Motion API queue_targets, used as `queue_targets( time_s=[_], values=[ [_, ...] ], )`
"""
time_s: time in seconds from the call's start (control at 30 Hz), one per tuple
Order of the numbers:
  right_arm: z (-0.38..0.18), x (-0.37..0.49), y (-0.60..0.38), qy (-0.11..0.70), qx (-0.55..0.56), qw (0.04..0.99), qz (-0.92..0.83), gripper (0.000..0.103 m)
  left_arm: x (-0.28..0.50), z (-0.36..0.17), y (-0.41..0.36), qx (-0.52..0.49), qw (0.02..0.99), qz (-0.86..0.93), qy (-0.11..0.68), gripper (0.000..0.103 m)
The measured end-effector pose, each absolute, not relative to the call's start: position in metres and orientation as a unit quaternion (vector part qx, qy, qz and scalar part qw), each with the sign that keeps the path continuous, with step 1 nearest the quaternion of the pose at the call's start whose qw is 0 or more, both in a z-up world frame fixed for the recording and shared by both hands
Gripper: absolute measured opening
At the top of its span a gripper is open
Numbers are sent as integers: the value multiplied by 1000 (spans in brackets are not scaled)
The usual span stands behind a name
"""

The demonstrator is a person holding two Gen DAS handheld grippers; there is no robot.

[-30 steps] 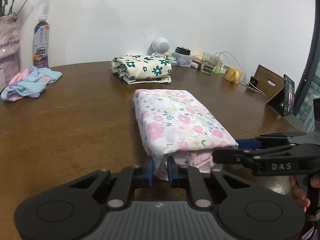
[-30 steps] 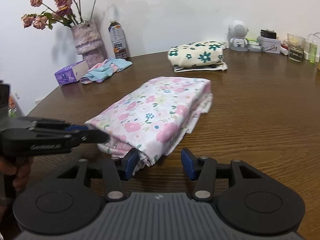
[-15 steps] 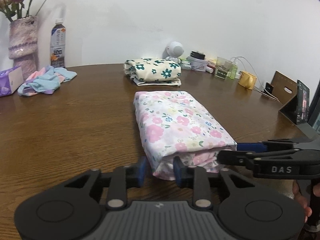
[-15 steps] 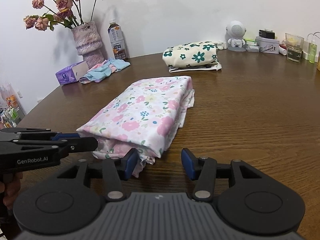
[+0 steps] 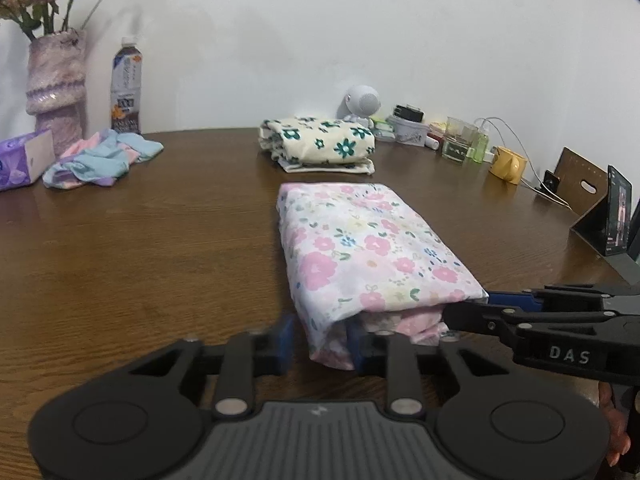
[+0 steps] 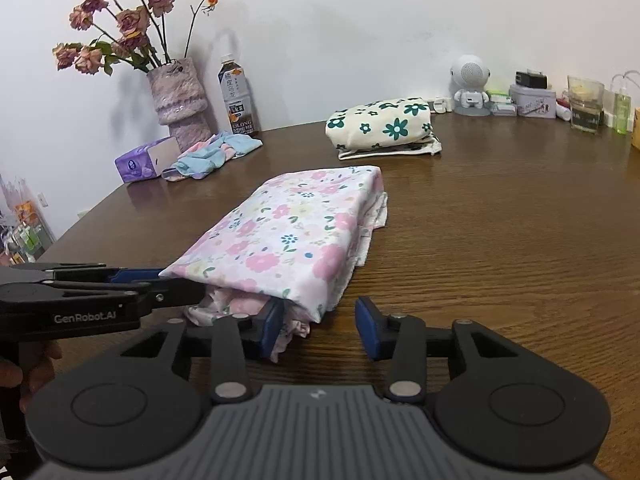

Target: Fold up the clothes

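Left wrist: both claws (image 5: 320,342) (image 6: 320,328) spread at pink floral garment's (image 5: 368,252) corners.

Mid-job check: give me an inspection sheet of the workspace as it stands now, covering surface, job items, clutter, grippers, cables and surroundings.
Surface: brown wooden table, no spills seen.
Job's things: pink floral garment folded, near edge; green-flower garment folded behind it; pastel cloth crumpled, unfolded.
Clutter: vase, bottle, tissue box, astronaut figure, tin, glass, yellow mug.
Grippers: left gripper jaws apart around the pink garment's near corner; right gripper jaws apart, one finger touching the garment.
Cables: white cable by the wall.
Surroundings: white wall; phone on stand.
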State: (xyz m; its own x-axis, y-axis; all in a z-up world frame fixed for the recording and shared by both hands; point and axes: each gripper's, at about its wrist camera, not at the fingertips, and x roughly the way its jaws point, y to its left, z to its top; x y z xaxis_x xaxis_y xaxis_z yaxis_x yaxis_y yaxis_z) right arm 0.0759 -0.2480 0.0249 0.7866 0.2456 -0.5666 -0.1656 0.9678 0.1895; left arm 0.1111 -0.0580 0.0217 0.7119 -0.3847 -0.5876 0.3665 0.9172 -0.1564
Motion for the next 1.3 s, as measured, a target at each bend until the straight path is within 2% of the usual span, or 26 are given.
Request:
queue_targets(
  time_s=[0.03,0.1,0.23,0.3,0.43,0.5,0.63,0.67,0.73,0.8,0.9,0.97,1.07,1.1,1.17,1.23,1.3],
  values=[
    [25,76,-246,309,62,943,108,31,111,21,-57,-21,925,-203,321,13],
    [24,76,-243,311,55,943,107,20,112,19,-54,-35,924,-204,323,13],
    [24,76,-236,315,42,943,103,13,114,18,-49,-54,921,-206,327,12],
    [23,76,-232,316,35,942,102,5,116,16,-47,-65,918,-207,331,12],
    [23,76,-225,320,22,942,98,6,116,16,-44,-73,918,-209,330,12],
    [24,74,-228,318,35,943,95,14,116,16,-43,-77,917,-209,330,12],
    [27,70,-235,306,56,946,92,16,115,14,-43,-83,917,-209,329,10],
    [26,72,-234,308,52,945,93,15,115,14,-42,-87,917,-208,328,8],
    [24,74,-227,314,35,944,100,4,116,13,-40,-103,915,-207,330,6],
    [22,74,-219,317,11,943,101,1,118,11,-38,-116,913,-208,333,6],
    [22,74,-215,318,-4,943,101,1,120,11,-35,-129,909,-210,335,6],
    [23,73,-216,319,-2,942,102,2,119,12,-33,-134,908,-210,337,13],
    [27,70,-223,318,20,942,100,10,116,14,-32,-135,907,-213,336,18],
    [28,67,-226,315,26,943,103,16,115,14,-33,-134,908,-213,335,19],
    [32,63,-229,308,27,945,105,27,115,14,-33,-134,908,-212,336,19],
    [34,62,-228,304,23,946,108,27,115,13,-34,-135,908,-212,336,19],
    [34,64,-224,305,15,946,108,27,116,13,-34,-135,908,-212,336,14]
  ],
)
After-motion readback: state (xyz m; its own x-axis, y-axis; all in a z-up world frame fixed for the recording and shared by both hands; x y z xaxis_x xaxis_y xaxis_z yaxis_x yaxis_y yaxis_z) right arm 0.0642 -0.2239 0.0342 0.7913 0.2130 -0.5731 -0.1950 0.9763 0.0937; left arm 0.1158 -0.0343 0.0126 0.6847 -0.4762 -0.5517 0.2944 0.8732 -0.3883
